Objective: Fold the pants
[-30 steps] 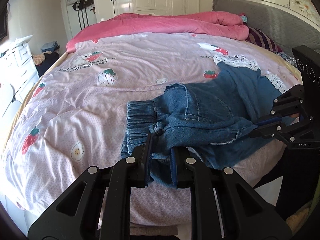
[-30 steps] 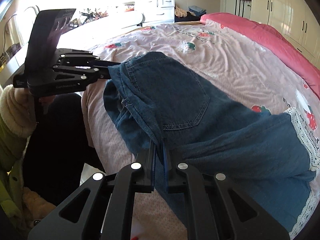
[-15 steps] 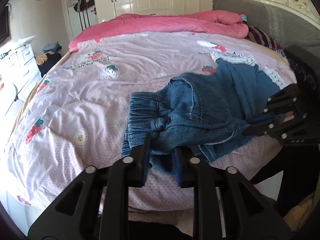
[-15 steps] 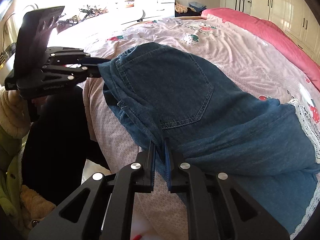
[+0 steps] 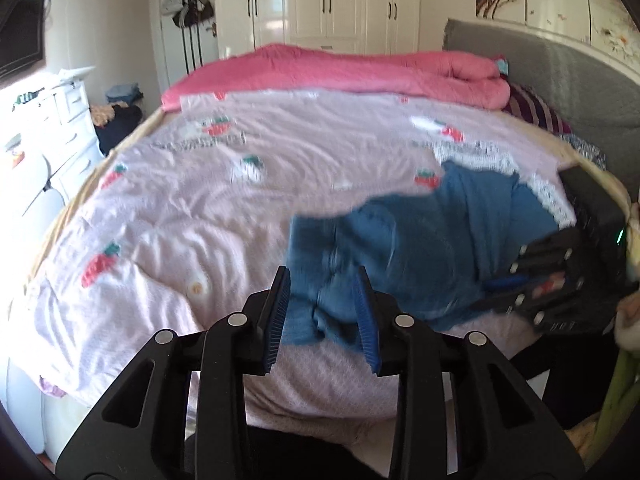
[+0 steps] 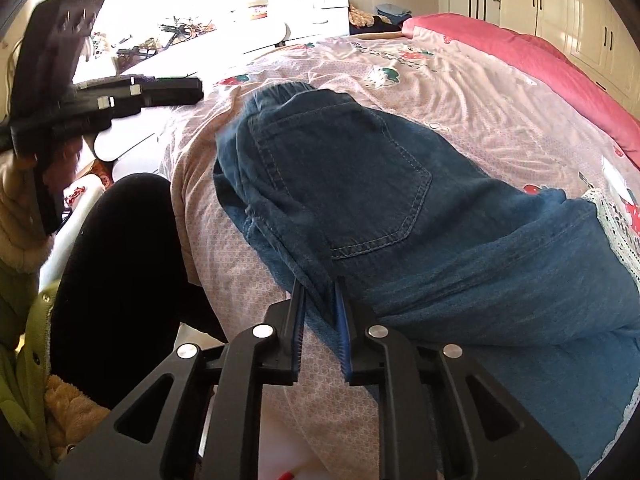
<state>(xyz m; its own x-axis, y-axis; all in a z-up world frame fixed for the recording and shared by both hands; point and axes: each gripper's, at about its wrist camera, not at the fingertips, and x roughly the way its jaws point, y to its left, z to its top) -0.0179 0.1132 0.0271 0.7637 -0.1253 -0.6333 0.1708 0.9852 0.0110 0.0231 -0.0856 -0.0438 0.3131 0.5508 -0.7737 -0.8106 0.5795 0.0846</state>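
Blue denim pants (image 5: 420,248) lie on the pink strawberry quilt (image 5: 224,208) near the bed's front right edge, waistband toward the left, back pocket up (image 6: 344,184). My left gripper (image 5: 323,285) is open, its jaws wide apart just in front of the waistband, holding nothing; in the right wrist view it (image 6: 160,90) hovers clear of the pants. My right gripper (image 6: 319,295) has its jaws slightly parted around a fold at the pants' side seam; it also shows in the left wrist view (image 5: 500,282) at the pants' right edge.
A folded pink duvet (image 5: 340,72) lies across the far side of the bed. A grey headboard (image 5: 560,80) is at the right. White drawers (image 5: 44,136) stand at the left. The person's dark legs (image 6: 120,264) are by the bed edge.
My left gripper has opened, let go of the waistband and pulled back from it. The pants have dropped flat onto the quilt. My right gripper's jaws have parted a little.
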